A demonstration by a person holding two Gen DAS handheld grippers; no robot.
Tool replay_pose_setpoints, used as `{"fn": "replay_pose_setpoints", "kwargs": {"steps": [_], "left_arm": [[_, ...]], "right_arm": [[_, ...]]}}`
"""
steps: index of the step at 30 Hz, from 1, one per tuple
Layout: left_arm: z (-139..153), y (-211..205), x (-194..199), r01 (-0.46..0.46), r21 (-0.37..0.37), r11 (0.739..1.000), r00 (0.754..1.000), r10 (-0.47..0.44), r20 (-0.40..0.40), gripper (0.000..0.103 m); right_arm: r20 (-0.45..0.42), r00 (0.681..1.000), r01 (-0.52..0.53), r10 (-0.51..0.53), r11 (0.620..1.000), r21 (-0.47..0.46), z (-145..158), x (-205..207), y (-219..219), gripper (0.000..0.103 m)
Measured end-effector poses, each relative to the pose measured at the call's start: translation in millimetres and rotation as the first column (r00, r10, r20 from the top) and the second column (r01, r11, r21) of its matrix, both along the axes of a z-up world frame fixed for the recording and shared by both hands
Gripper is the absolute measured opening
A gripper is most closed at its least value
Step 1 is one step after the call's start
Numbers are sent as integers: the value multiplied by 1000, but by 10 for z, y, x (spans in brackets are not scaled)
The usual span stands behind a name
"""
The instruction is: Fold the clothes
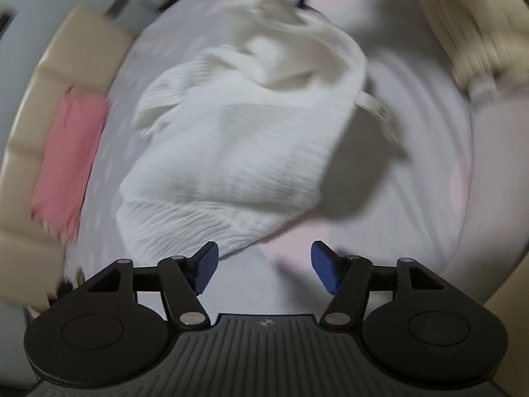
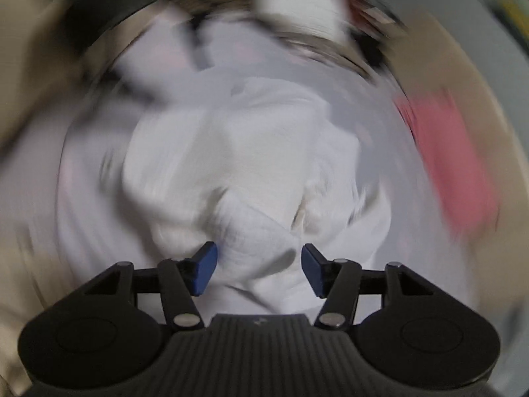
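- pale sheet [image 1: 413,106] with faint pink spots, spread under and ahead of both tongs; blurred.
- white ribbed garment [image 1: 238,139], crumpled on the sheet just ahead of the left gripper [image 1: 264,269], near hem just past the left blue pad; in the right wrist view bunched between and ahead of the fingertips.
- pink cloth [image 1: 69,162], well left of the left gripper, on a beige padded edge [image 1: 79,49].
- left gripper: jaws wide, empty.
- right gripper [image 2: 259,269]: jaws wide, straddling a fold, not clamped.
- white tag [image 1: 380,112] at the garment's right edge.
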State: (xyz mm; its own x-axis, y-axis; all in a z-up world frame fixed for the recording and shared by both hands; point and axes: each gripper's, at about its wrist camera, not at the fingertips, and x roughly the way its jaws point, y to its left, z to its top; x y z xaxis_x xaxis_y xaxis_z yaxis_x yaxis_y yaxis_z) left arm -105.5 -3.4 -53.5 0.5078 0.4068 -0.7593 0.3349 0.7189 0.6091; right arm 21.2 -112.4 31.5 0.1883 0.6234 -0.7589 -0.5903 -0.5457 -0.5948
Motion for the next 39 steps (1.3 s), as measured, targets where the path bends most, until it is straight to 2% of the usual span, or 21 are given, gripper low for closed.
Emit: {"fn": "replay_pose_setpoints", "kwargs": {"steps": [1, 5, 7, 11, 13, 15, 21, 24, 25, 26, 27, 28, 30, 32, 35, 37, 39], "left_arm": [[-30, 9, 13, 18, 3, 1000, 1000, -18, -6, 60], [-153, 43, 66, 90, 14, 996, 996, -89, -30, 59], [-214, 60, 93, 125, 19, 992, 991, -124, -42, 59], [-336, 93, 139, 196, 27, 980, 979, -194, -69, 59], [-399, 99, 108, 225, 33, 974, 971, -221, -95, 58], [-466, 131, 94, 243, 48, 969, 965, -236, -113, 58], [-497, 234, 245, 264, 78, 961, 962, -256, -96, 58], [-522, 277, 340, 255, 80, 964, 965, -248, -88, 51], [-536, 292, 371, 249, 78, 965, 966, -243, -87, 47], [-552, 302, 398, 236, 71, 969, 969, -229, -89, 37], [-565, 312, 425, 218, 52, 975, 972, -212, -96, 30], [-573, 322, 447, 197, 30, 980, 976, -193, -102, 18], [-587, 343, 465, 161, 10, 987, 983, -160, -85, 11], [-587, 382, 474, 123, -10, 992, 991, -123, -57, 6], [-481, 494, 508, -14, -119, 993, 1000, 13, -6, 5], [-381, 610, 530, -118, -200, 973, 991, 127, 36, 5], [-286, 697, 527, -191, -250, 949, 972, 217, 84, 5]], "right_arm": [[31, 998, -55, 56, 998, -38, -38, 5, -20, 60], [41, 982, -177, 184, 976, -124, -114, 24, -33, 62], [52, 969, -233, 242, 963, -138, -86, -15, -16, 62], [22, 945, -316, 326, 929, -194, 51, -103, -1, 67], [8, 939, -334, 345, 915, -226, 72, -171, -9, 71], [-22, 941, -334, 338, 915, -226, 61, -248, -14, 71], [-41, 941, -335, 336, 908, -251, -243, -388, 201, 72], [-84, 950, -312, 300, 909, -276, -241, -384, 354, 72], [-100, 954, -301, 284, 910, -286, -228, -373, 404, 70], [-122, 957, -288, 262, 909, -301, -213, -352, 455, 68], [-147, 960, -274, 239, 910, -312, -198, -321, 497, 55], [-169, 963, -254, 208, 913, -320, -190, -288, 532, 36], [-186, 973, -194, 137, 922, -336, -196, -217, 588, 17], [-195, 978, -140, 77, 931, -336, -192, -148, 602, 14], [-231, 972, -34, -35, 957, -288, -120, -34, 602, 13], [-285, 947, 83, -150, 968, -235, -29, 79, 614, 13], [-349, 899, 213, -265, 960, -182, 67, 213, 614, 13]]}}
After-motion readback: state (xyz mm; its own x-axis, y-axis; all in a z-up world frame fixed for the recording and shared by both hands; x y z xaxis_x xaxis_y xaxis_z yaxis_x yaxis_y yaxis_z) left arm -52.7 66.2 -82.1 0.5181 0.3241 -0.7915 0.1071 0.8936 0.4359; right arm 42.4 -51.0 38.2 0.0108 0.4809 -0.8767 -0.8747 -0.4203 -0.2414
